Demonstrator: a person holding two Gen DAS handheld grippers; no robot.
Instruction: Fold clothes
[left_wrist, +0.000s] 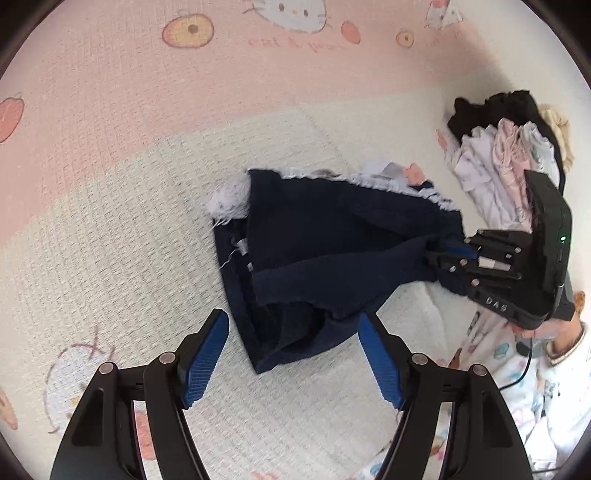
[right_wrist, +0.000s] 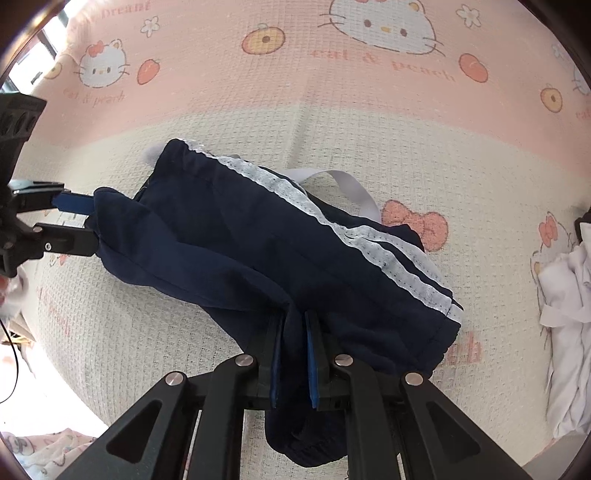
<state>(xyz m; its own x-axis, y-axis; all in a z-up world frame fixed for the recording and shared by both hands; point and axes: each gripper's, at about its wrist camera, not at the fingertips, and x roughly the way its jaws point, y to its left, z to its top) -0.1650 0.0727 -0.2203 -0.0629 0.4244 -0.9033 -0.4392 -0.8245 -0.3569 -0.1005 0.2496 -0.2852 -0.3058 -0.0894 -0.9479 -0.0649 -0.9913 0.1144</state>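
Navy shorts (left_wrist: 332, 236) with white mesh side stripes (right_wrist: 369, 240) lie crumpled on a pink and cream cat-print blanket (left_wrist: 129, 192). My left gripper (left_wrist: 292, 315) is open, its blue pads (left_wrist: 207, 358) wide apart on either side of the shorts' near corner without pressing it. In the right wrist view the left gripper (right_wrist: 85, 219) sits at the shorts' left end. My right gripper (right_wrist: 293, 317) is shut on a fold of the navy shorts (right_wrist: 221, 240), with cloth bunched between its pads. From the left wrist view the right gripper (left_wrist: 430, 256) pinches the shorts' right end.
A pile of white, pink and black clothes (left_wrist: 495, 166) lies at the right, seen as white garments (right_wrist: 569, 295) in the right wrist view. A grey strap (right_wrist: 347, 181) pokes out behind the shorts. A person's patterned sleeve (left_wrist: 565, 354) is at the lower right.
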